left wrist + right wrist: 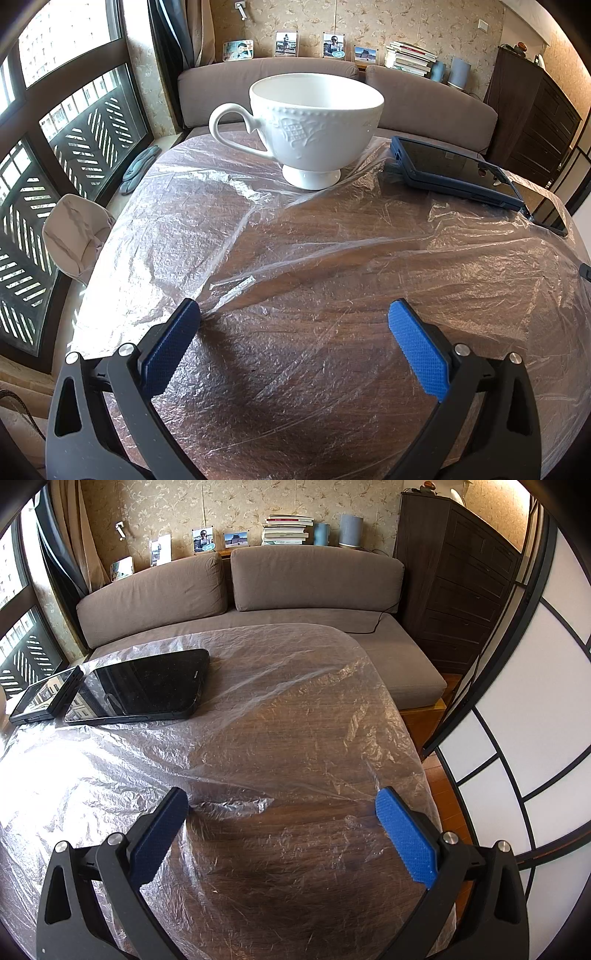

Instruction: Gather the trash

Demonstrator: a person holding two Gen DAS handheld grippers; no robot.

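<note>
Plastic sheet (332, 258) over worktop (295, 830): probable trash, ungrasped. Left claw (294, 317) and right claw (282, 806) gape empty. Cup (314, 125) at twelve o'clock needs removing first.

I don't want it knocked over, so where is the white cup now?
In the left wrist view, the white cup stands upright on the plastic sheet at the table's far side, left of the dark tablet, before the sofa.

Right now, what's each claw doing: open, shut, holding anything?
Left claw: open, empty, above the plastic sheet.
Right claw: open, empty, over the same sheet.
</note>
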